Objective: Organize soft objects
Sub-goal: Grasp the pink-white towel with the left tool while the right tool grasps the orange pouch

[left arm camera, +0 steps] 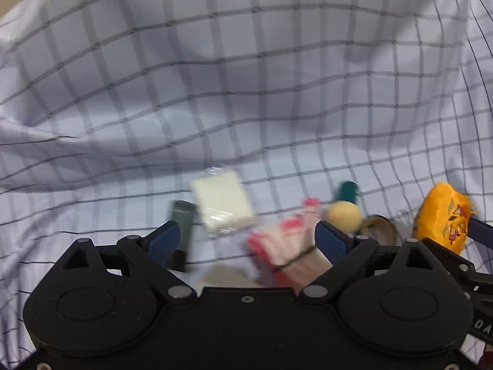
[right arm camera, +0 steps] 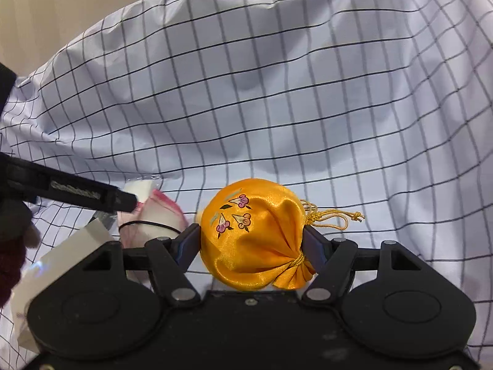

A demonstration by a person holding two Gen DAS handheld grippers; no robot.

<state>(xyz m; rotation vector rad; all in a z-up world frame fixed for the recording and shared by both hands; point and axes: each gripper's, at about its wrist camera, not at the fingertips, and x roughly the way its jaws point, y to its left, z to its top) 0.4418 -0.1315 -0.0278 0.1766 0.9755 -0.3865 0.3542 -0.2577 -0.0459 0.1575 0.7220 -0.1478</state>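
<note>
Right wrist view: the right gripper (right arm camera: 252,240) is closed on an orange drawstring pouch (right arm camera: 255,234), its blue-padded fingers (right arm camera: 188,245) pressing the satin sides, the gathered neck and gold cord (right arm camera: 331,217) lying toward the right finger. Below lies a white checked cloth (right arm camera: 277,92). To the left, just beside the pouch, sits a pink-and-white bundle (right arm camera: 154,219) bound by a black band, with the other tool's black finger reaching over it.

Left wrist view, blurred: the left gripper (left arm camera: 246,240) is spread wide, holding nothing, hovering over that pink-and-white bundle (left arm camera: 286,246). Farther out lie a cream packet (left arm camera: 222,203), a dark green block (left arm camera: 183,225), a pale ball (left arm camera: 343,215) and a teal cylinder (left arm camera: 346,191).

Judging the step as carrying the pouch: squeeze gently across its body, since slippery satin may slide, and keep the cord from snagging.
</note>
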